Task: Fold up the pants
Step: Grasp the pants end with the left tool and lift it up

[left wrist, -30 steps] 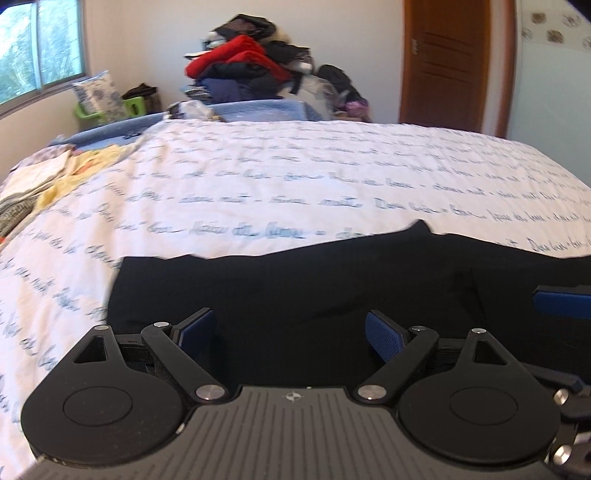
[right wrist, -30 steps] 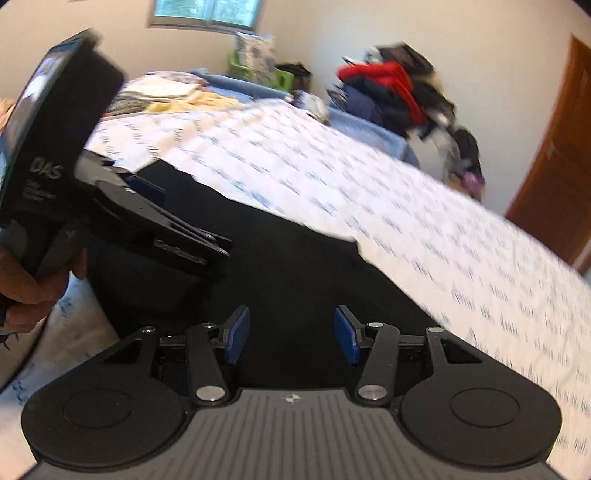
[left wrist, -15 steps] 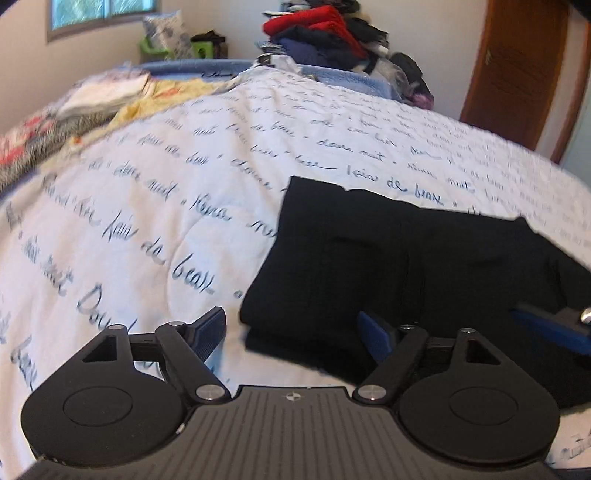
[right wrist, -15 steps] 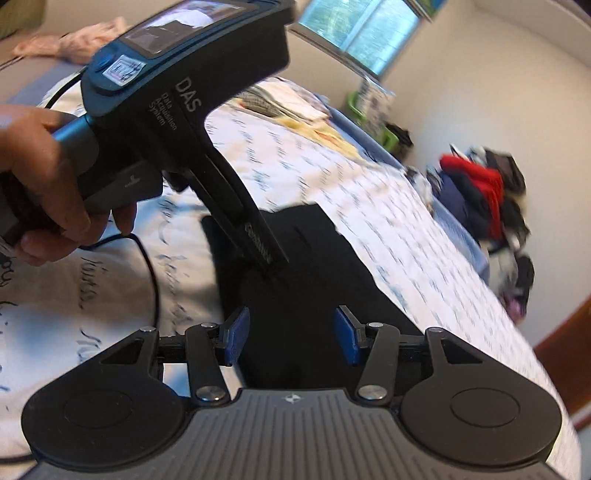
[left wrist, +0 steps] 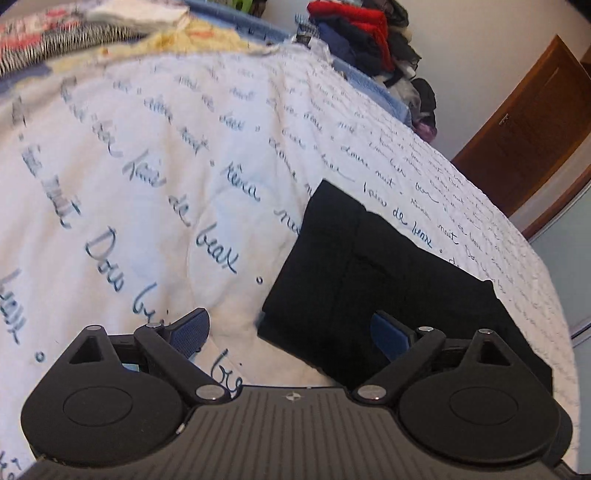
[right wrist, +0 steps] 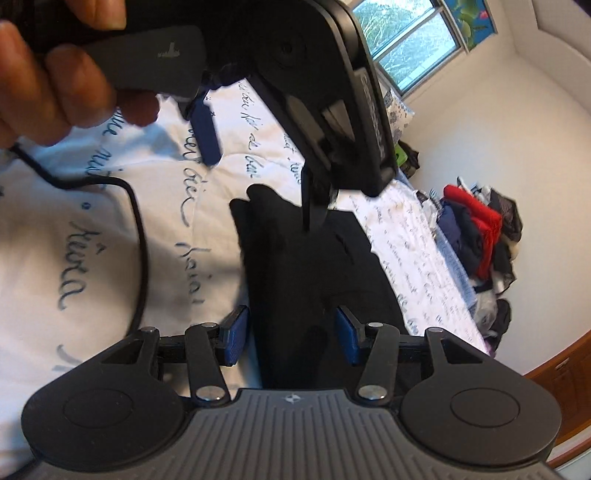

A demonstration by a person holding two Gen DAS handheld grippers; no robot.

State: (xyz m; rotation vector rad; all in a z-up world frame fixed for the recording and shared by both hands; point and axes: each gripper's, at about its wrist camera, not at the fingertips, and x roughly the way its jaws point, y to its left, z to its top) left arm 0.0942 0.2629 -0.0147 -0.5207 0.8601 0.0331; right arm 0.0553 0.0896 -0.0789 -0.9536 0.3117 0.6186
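The black pants (left wrist: 388,266) lie folded in a compact stack on the white bedspread (left wrist: 147,166). My left gripper (left wrist: 291,330) hovers at the stack's near left corner. Its jaws are opening wide; the right pad (left wrist: 391,332) is over the cloth and the left pad (left wrist: 192,328) over bare bedspread, neither pressing. In the right wrist view the pants (right wrist: 295,266) run between the fingers of my right gripper (right wrist: 291,339), which stands half open without pinching them. The left gripper (right wrist: 258,173), held by a hand (right wrist: 55,81), fills the top of that view.
A black cable (right wrist: 136,236) trails across the bedspread from the left gripper. A heap of clothes (left wrist: 362,40) sits beyond the bed's far edge, a wooden door (left wrist: 524,129) at the right. Folded laundry (left wrist: 74,33) lies at the far left, under a window (right wrist: 406,48).
Both views have rolled and swung toward the left end of the pants. The left gripper's jaws narrowed a little, then widened. The hand with the left gripper now crowds the right view's top.
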